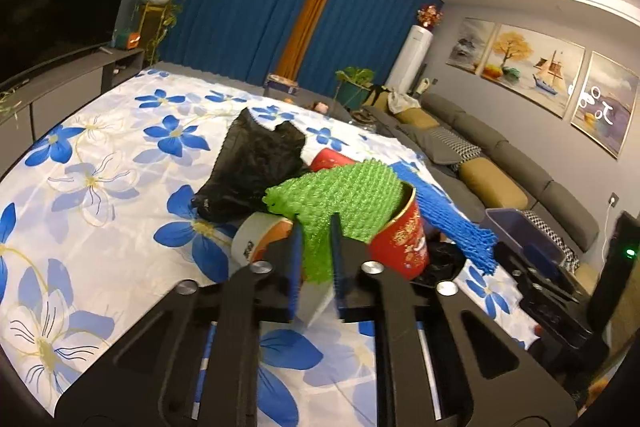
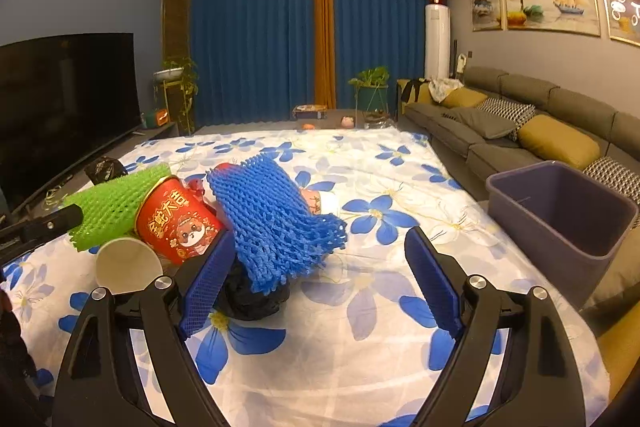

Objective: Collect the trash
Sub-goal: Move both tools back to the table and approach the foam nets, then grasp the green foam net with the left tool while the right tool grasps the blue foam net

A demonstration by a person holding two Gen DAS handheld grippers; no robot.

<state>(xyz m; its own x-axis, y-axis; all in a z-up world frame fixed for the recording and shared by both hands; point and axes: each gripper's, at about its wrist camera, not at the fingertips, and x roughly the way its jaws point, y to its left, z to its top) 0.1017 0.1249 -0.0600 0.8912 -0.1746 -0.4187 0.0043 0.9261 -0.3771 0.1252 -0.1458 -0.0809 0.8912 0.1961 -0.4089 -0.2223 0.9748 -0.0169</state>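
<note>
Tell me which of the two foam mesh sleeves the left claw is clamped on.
The green foam mesh sleeve, pinched in the left claw beside the red paper cup. The blue foam mesh sleeve lies free before the open right claw.

You can read one text only: gold Chinese characters "金蛇大吉" on the red paper cup (image 2: 178, 225), above a cartoon animal (from your left wrist view the same cup's print is too blurred to read).
</note>
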